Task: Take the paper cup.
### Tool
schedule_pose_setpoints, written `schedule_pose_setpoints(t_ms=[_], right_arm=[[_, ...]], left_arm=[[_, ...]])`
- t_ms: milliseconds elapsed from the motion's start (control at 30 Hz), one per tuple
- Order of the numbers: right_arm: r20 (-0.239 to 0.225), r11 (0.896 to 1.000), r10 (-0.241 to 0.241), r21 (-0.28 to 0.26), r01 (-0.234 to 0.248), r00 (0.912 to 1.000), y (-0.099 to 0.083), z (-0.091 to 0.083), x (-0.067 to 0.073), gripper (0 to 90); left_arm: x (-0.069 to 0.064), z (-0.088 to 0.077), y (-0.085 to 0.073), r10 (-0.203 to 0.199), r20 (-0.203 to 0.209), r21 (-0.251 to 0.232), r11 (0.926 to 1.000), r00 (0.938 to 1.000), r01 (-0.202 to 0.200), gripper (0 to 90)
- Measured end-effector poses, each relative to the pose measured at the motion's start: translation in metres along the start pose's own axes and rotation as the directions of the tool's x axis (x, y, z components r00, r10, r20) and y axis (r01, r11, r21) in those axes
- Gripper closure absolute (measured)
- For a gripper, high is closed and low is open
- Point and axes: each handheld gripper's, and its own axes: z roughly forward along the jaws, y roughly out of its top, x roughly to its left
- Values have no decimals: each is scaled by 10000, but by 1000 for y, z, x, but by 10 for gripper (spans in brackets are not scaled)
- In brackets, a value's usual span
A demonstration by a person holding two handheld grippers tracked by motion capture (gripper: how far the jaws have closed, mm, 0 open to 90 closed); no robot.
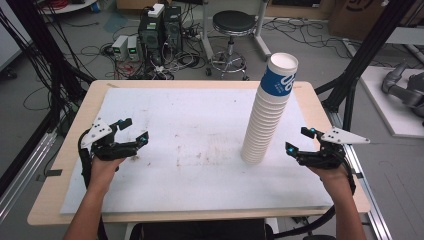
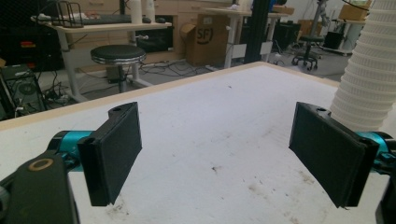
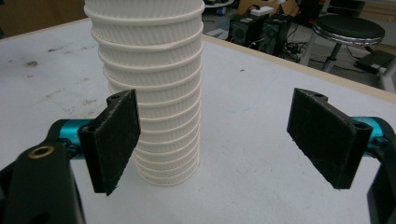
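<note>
I see a tall stack of white paper cups (image 1: 265, 115), the top one blue-banded, standing upright on the stained white worktop (image 1: 190, 150), just beside my right gripper (image 1: 299, 141), whose fingers (image 3: 114, 140) are spread wide and empty. My left gripper (image 1: 134, 131) sits well apart from the stack, fingers (image 2: 114, 151) likewise wide, holding nothing.

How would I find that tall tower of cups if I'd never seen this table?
Look at the white mat covering the wooden table. Toward its right side, near the right gripper, stands the cup stack, upside down and leaning slightly. It is ribbed with white rims, and its top cup has a blue band.
</note>
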Motion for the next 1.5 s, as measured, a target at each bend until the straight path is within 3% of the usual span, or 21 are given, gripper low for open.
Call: schedule_pose_setpoints(t_ms=[533, 1067, 1500], right_arm=[[-82, 9999, -18, -111, 17, 10000, 3, -5, 7, 176], [-110, 9999, 47, -150, -49, 9999, 1, -6, 6, 176], [-50, 9999, 28, -163, -29, 10000, 2, -8, 8, 176]], left_arm=[[-5, 6, 2, 144, 232, 81, 9999, 9996, -146, 168], [-5, 9, 1, -37, 166, 31, 10000, 9999, 36, 168], [-4, 8, 0, 57, 114, 115, 9999, 9999, -58, 168]])
